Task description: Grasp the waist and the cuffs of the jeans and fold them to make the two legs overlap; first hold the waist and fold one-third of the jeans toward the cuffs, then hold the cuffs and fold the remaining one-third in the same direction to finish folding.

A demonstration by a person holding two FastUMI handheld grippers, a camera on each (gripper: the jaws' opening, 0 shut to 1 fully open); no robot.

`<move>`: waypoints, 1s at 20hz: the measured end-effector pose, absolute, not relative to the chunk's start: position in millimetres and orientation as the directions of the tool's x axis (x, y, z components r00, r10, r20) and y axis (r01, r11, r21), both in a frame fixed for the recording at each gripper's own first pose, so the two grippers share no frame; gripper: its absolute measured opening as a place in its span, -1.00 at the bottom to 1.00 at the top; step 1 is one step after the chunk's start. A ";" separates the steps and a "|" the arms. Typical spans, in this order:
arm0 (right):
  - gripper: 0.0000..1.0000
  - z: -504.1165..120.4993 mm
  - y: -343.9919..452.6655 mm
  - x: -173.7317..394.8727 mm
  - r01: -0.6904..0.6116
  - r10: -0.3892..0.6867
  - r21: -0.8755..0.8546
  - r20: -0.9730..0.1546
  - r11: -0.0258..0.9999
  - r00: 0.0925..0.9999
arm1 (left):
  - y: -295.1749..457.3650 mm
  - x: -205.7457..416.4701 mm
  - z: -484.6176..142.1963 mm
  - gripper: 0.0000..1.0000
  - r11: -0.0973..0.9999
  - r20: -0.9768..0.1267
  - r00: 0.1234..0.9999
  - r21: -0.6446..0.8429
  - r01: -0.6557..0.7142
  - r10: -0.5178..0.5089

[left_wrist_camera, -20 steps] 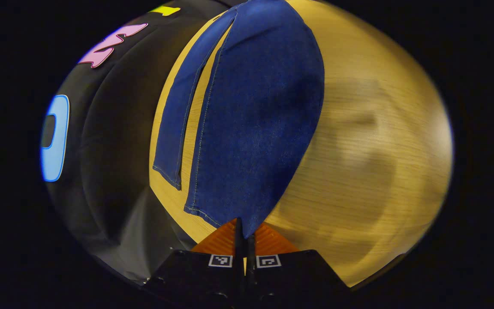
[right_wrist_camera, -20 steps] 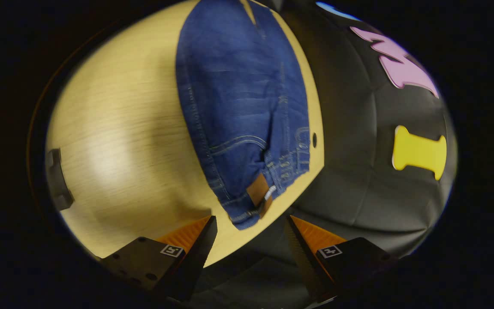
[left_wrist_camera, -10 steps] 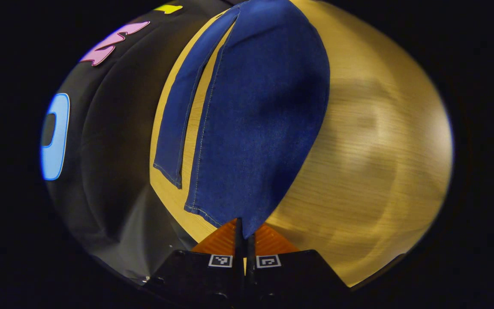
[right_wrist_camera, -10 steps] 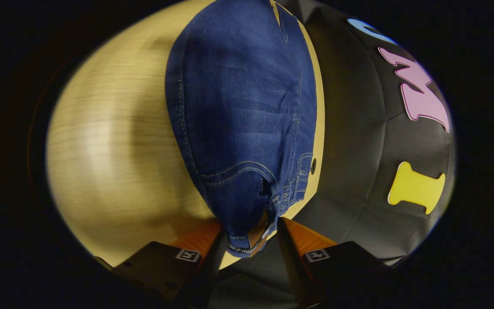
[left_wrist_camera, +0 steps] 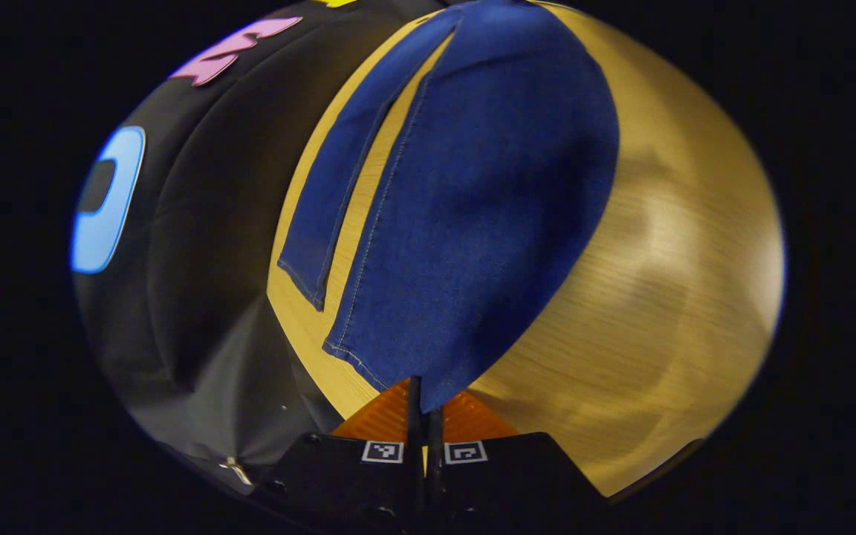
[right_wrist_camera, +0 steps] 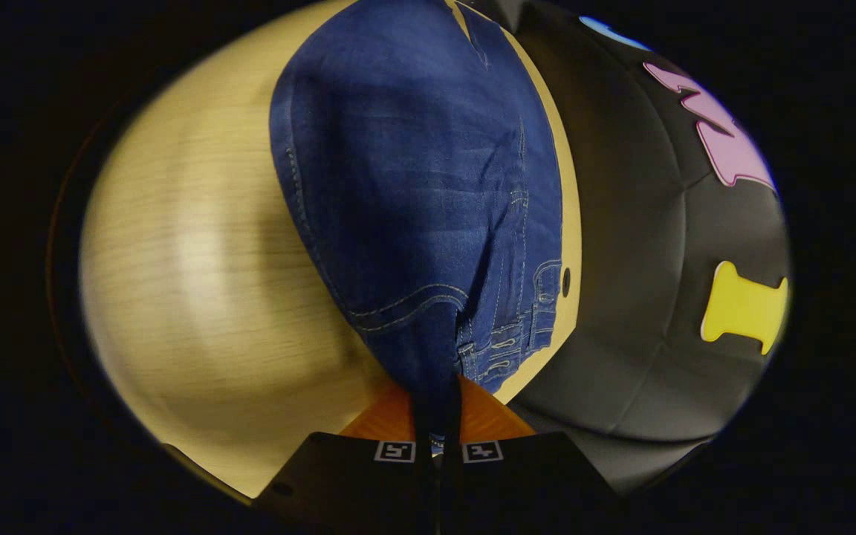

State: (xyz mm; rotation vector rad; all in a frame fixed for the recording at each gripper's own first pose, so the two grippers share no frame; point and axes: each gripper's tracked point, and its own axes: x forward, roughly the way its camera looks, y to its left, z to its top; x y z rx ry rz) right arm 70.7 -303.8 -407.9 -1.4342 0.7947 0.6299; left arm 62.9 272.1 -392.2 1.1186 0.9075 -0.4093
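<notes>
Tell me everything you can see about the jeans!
The jeans are dark blue denim with pale stitching, spread over a light wooden table. The right gripper is shut on the waist end, near a curved pocket seam and belt loops. The left gripper is shut on the cuff of one leg; the other leg lies flat beside it, a strip of table between.

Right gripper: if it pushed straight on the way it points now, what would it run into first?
The jeans themselves. The right gripper is shut on their waist end, and the denim stretches directly ahead of the fingers over the wooden table. Beyond that, depth is hard to judge.
</notes>
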 end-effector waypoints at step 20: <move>-0.85 -295.9 -277.9 246.0 -0.731 0.005 -0.341 -0.905 0.591 0.426 | 207.6 170.4 -236.3 -0.89 0.906 -0.868 0.489 0.141 0.399 -0.081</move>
